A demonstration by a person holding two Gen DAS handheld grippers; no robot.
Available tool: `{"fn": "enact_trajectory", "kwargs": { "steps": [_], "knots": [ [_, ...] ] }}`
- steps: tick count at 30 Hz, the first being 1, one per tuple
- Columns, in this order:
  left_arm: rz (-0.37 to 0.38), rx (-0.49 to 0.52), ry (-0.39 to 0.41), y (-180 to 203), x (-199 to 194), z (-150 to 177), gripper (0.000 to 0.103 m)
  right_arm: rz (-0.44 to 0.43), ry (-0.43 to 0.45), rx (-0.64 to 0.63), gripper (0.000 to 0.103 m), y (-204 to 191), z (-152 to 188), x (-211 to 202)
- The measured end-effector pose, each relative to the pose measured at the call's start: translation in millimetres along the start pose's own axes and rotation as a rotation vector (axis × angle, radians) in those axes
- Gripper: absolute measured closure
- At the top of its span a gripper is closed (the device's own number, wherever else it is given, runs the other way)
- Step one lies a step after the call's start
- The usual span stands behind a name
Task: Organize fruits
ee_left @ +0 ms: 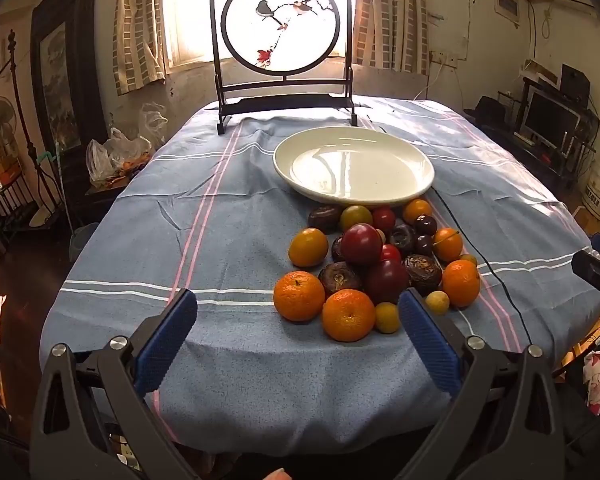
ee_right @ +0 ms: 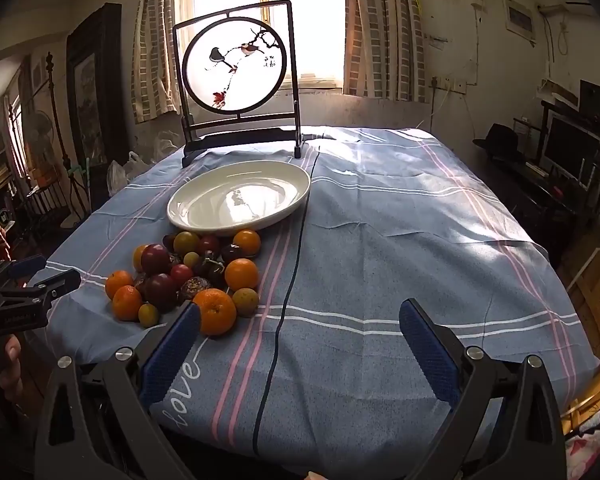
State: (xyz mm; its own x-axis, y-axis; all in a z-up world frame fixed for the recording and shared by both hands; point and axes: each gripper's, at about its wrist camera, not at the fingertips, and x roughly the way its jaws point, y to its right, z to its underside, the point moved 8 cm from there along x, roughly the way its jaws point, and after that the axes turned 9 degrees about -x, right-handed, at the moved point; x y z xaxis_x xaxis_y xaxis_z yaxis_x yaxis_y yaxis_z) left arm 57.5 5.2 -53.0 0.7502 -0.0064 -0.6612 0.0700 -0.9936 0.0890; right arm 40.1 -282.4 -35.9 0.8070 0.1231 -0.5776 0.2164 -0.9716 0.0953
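Observation:
A pile of fruit (ee_left: 374, 264) lies on the blue tablecloth: oranges, dark red plums, brown wrinkled fruits and small yellow ones. An empty white plate (ee_left: 354, 165) stands just behind it. My left gripper (ee_left: 298, 312) is open and empty, hovering over the near table edge, with the nearest orange (ee_left: 348, 315) just ahead between its fingers. In the right wrist view the pile (ee_right: 184, 276) is at the left and the plate (ee_right: 240, 199) behind it. My right gripper (ee_right: 300, 324) is open and empty, to the right of the pile, its left finger (ee_right: 172, 352) near an orange (ee_right: 215, 311).
A framed round bird screen (ee_left: 284, 40) stands at the table's far edge. A black cable (ee_right: 290, 280) runs across the cloth from the screen to the near edge. Plastic bags (ee_left: 116, 156) sit beside the table on the left. A monitor (ee_left: 552, 118) stands on the right.

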Motion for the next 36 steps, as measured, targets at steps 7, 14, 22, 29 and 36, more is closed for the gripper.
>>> {"fn": "enact_trajectory", "kwargs": {
  "steps": [7,14,22,29,36],
  "knots": [
    [-0.004,0.001,0.001,-0.8,-2.6,-0.3,0.004,-0.009,-0.003,0.003,0.004,-4.9,2.7,0.3],
    [-0.003,0.002,-0.001,0.2,-3.8,-1.1,0.004,-0.017,-0.007,0.005,0.004,-4.8,4.0,4.5],
    [-0.008,0.003,0.002,2.6,-2.9,0.2,0.004,-0.018,-0.008,0.006,0.004,-5.8,4.2,5.0],
    [-0.006,0.002,0.001,2.6,-2.8,0.2,0.004,-0.021,-0.011,0.005,0.004,-6.8,4.9,5.7],
    [-0.005,0.001,0.0,2.4,-2.7,0.0,0.004,-0.03,-0.013,0.003,0.004,-7.6,5.1,6.8]
  ]
}}
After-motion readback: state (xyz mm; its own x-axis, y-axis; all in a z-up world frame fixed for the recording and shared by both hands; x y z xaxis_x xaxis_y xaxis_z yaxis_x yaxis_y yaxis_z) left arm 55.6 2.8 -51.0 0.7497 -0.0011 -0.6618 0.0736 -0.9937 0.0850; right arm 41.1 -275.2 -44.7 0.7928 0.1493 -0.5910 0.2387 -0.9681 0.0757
